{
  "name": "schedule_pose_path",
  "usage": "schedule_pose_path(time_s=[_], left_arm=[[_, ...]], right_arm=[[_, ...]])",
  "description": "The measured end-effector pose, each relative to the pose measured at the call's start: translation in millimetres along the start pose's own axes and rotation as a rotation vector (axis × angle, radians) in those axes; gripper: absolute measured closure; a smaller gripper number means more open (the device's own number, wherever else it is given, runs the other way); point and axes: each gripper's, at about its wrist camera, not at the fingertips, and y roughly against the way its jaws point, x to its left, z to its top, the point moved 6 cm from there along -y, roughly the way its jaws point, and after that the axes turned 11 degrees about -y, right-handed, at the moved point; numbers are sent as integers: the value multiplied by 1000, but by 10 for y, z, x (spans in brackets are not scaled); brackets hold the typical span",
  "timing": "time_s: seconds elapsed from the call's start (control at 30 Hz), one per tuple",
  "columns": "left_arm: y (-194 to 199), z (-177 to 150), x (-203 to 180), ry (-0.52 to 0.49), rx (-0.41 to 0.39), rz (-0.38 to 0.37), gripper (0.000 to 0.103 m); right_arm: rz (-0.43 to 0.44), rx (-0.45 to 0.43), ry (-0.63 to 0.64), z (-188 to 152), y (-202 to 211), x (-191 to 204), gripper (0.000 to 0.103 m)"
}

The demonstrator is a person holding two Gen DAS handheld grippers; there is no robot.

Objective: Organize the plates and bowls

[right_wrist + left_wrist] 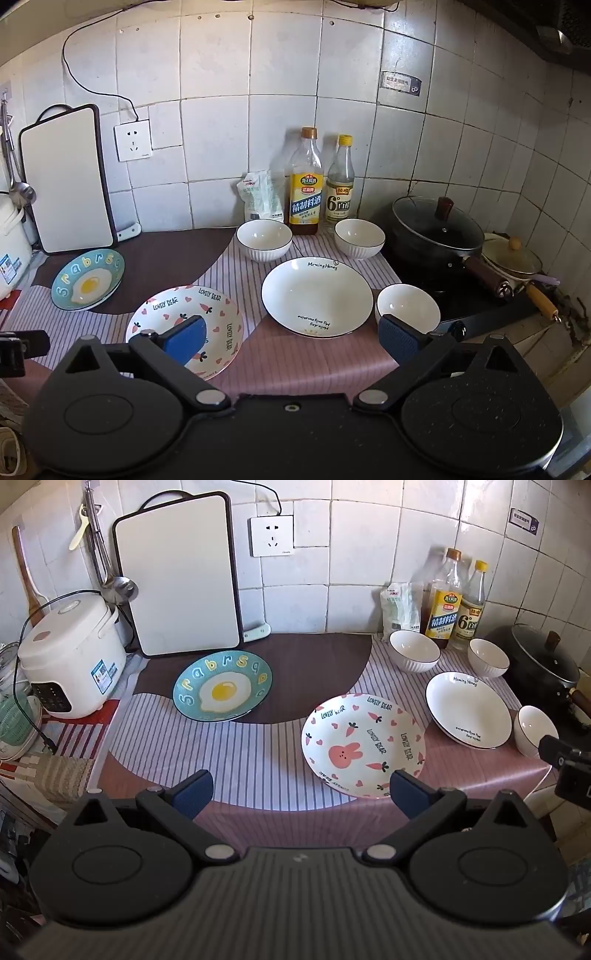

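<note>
Nothing gathered yet: three plates, egg plate (222,686), bunny plate (363,745), white plate (318,297), plus three white bowls scattered across bench (258,760). Left gripper (299,794) and right gripper (291,338) spread wide, empty. Next: stacking plates, probably.

Left gripper (301,794): rabbit plate (364,746) just ahead of right jaw, egg plate (222,685) farther ahead, left. Right gripper (291,338): plain plate (317,295) ahead between jaws, small bowl (408,308) at right jaw, two bowls (264,240) behind, bottles (304,184) at wall.
</note>
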Motion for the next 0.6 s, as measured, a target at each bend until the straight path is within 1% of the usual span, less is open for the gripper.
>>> schedule_pose_path(time_s=[0.13,0.27,0.4,0.6], left_arm=[[6,-7,-1,7,-2,1,0],[3,-88,-73,14,-11,3,0],[-80,-93,-120,19,10,-2,0],[-122,-122,-70,18,29,-15,0]], right_arm=[[-7,-2,9,-10,-9,-15,2],[-5,-2,14,-39,-13,-31,2],[-12,0,18,-60,-37,-66,2],[-18,8,14,-53,-60,-38,2]])
